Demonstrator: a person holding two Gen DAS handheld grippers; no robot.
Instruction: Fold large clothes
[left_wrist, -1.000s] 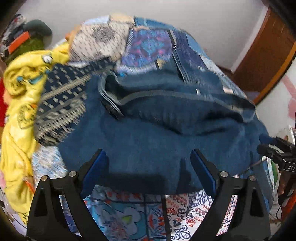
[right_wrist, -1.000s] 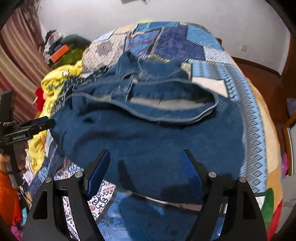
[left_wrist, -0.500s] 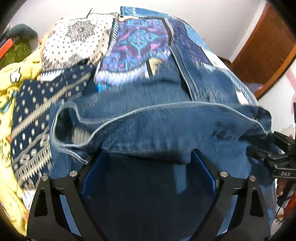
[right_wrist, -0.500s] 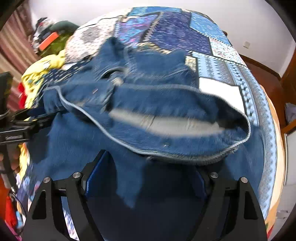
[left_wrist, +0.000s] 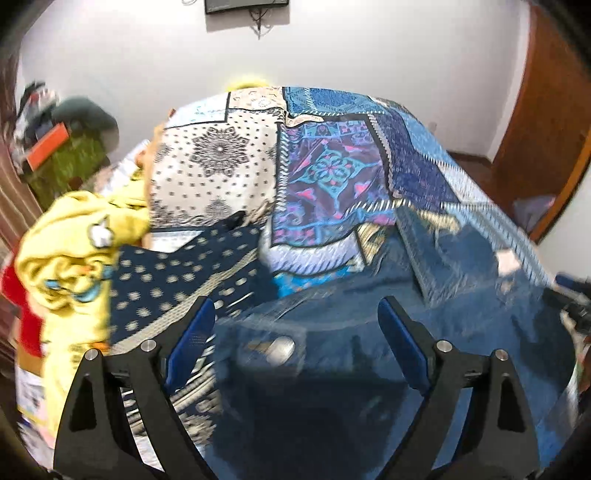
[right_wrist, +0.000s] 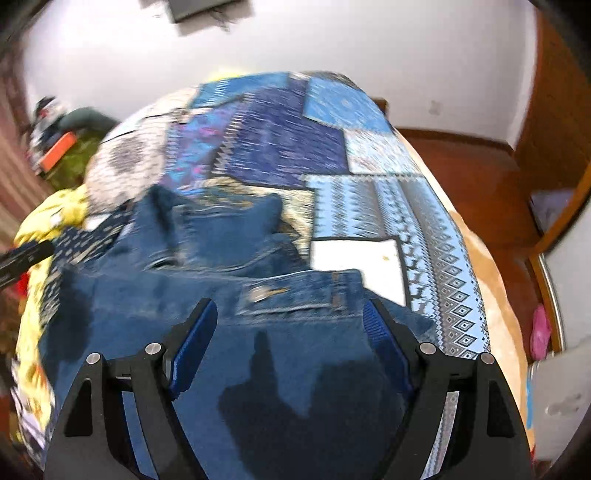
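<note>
Dark blue denim jeans (right_wrist: 295, 306) are spread over the near half of a bed covered by a patchwork quilt (right_wrist: 280, 140), their waistband turned toward the bed's far edge. The left tongs (left_wrist: 295, 332) are held wide open above the denim, nothing pinched between the blue pads. The right tongs (right_wrist: 290, 334) are likewise held open over the waistband. Yellow clothing (left_wrist: 70, 243) is heaped along the bed's left edge.

Dark blue denim garment (right_wrist: 295, 350) on blue patchwork bedspread (right_wrist: 295, 140) (one cream dotted patch); yellow cloth (left_wrist: 74, 240).
</note>
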